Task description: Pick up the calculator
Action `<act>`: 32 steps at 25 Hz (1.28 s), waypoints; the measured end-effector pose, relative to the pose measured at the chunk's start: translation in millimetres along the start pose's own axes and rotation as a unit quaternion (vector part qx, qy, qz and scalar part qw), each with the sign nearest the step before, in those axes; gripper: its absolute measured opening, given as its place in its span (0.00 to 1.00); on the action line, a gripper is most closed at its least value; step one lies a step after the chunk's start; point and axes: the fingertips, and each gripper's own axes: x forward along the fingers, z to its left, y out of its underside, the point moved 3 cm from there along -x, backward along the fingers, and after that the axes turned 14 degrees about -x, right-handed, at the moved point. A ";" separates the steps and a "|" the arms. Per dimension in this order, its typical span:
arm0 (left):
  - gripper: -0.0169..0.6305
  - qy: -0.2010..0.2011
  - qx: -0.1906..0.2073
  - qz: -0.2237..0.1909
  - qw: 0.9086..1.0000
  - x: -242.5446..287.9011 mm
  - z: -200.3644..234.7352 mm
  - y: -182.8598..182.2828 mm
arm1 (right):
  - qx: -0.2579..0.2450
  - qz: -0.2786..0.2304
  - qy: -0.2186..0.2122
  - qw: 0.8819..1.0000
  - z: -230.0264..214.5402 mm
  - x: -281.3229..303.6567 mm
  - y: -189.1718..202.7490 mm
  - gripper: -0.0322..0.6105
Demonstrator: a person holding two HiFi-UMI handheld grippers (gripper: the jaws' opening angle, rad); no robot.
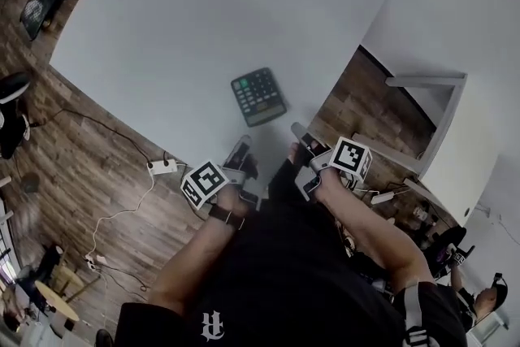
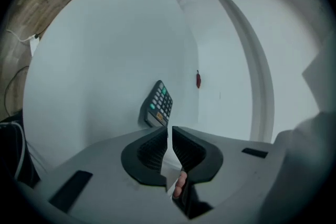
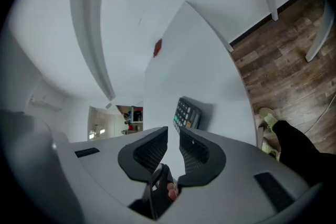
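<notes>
A dark calculator (image 1: pixel 257 96) with green keys lies flat on the white table (image 1: pixel 187 20), near the table's front edge. It also shows in the left gripper view as the calculator (image 2: pixel 157 104) and in the right gripper view as the calculator (image 3: pixel 187 113), a short way beyond the jaws. My left gripper (image 1: pixel 241 145) hovers just short of it, to its near left, shut with only a thin slit and nothing held. At its near right, my right gripper (image 1: pixel 300 131) is likewise shut and empty. Neither touches it.
A small red object (image 2: pixel 198 80) lies at the table's far edge. On the wood floor (image 1: pixel 97 166) to the left lie a white power strip (image 1: pixel 162 166) and cables. A white desk frame (image 1: pixel 426 81) stands to the right.
</notes>
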 end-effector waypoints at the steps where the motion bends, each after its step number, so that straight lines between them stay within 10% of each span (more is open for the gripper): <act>1: 0.04 -0.004 -0.012 -0.009 1.000 2.2 6.3 -2.2 | 0.003 0.015 0.007 1.000 -7.1 6.5 1.8 0.14; 10: 0.18 -0.007 -0.095 -0.058 0.994 21.4 36.6 -12.4 | 0.017 0.090 0.020 0.996 -31.9 44.0 3.0 0.20; 32: 0.12 0.017 -0.129 -0.041 0.991 51.3 53.8 -18.7 | 0.029 0.136 -0.003 0.990 -52.6 74.1 12.2 0.14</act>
